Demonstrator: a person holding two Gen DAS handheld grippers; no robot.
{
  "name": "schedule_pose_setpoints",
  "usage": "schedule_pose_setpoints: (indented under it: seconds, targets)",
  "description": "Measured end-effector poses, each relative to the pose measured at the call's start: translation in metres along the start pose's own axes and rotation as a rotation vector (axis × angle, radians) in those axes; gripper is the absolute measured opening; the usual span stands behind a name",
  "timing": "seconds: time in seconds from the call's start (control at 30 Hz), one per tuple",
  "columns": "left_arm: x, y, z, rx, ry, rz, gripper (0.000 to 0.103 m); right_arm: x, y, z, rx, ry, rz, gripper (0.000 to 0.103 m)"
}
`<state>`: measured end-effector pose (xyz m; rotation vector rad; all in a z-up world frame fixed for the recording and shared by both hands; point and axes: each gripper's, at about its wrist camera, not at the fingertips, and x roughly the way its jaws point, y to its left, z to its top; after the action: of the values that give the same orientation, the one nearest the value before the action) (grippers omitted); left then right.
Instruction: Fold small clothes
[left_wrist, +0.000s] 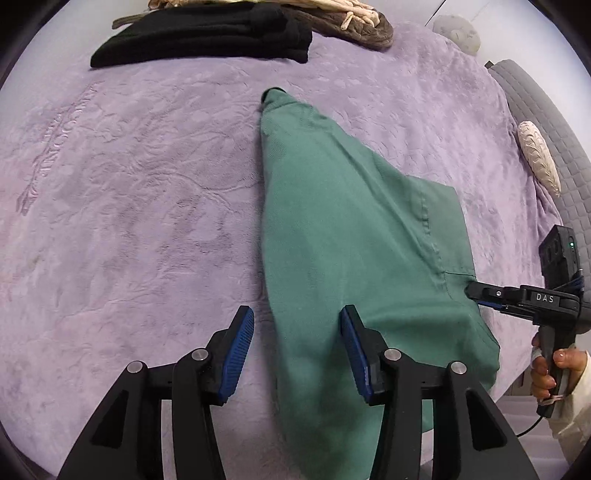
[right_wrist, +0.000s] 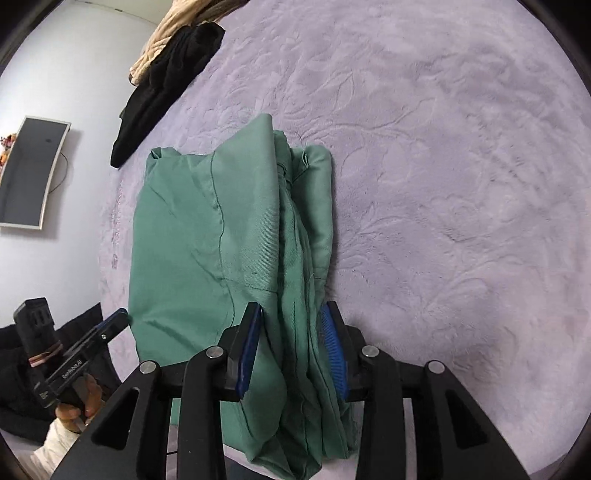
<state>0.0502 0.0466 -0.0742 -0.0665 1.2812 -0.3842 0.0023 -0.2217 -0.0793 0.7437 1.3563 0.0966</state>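
Lying on the soft purple bed cover (left_wrist: 129, 184), the green garment (left_wrist: 351, 229) sits near the middle of the bed, already folded into a long, narrow shape with 1 end pointing far away. Going from left to right in the left wrist view, the left side of the bed cover is bare, with a folded black cloth (left_wrist: 207, 37) at the far edge and a tan pile (left_wrist: 332, 14) behind it. Next comes the left gripper (left_wrist: 297, 349), with its 2 blue pads spread wide. It holds nothing; 1 pad is over the bed cover and the other is over the cloth, so it looks ready to take the near edge. Further right, the right gripper (left_wrist: 471, 288) touches the side of the garment, likely to keep the layers together. In the right wrist view, the right gripper (right_wrist: 291, 350) has its pads partly closed with a thick bunch of green layers between them, so it seems to be holding the garment (right_wrist: 207, 229), though the pinch does not look tight. My guess is that the fold is about halfway done.
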Motion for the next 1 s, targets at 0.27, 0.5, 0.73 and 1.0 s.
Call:
schedule_pose_setpoints:
  seconds: [0.27, 0.5, 0.73, 1.0]
  targets:
    - [-0.028, -0.011, -0.020, 0.036, 0.037, -0.041, 0.050, -0.040, 0.052, -0.047, -0.116, -0.049, 0.081, 0.010]
    - [0.001, -0.020, -0.062, 0.076, 0.152, 0.027, 0.050, -0.008, 0.012, -0.088, -0.009, 0.072, -0.036, 0.010]
    - [-0.006, -0.018, -0.069, 0.026, 0.164, 0.043, 0.050, -0.015, -0.006, -0.091, 0.071, 0.095, -0.074, 0.010]
    - [-0.016, -0.019, -0.071, 0.013, 0.187, 0.085, 0.050, -0.024, 0.019, -0.090, 0.018, 0.107, -0.095, 0.010]
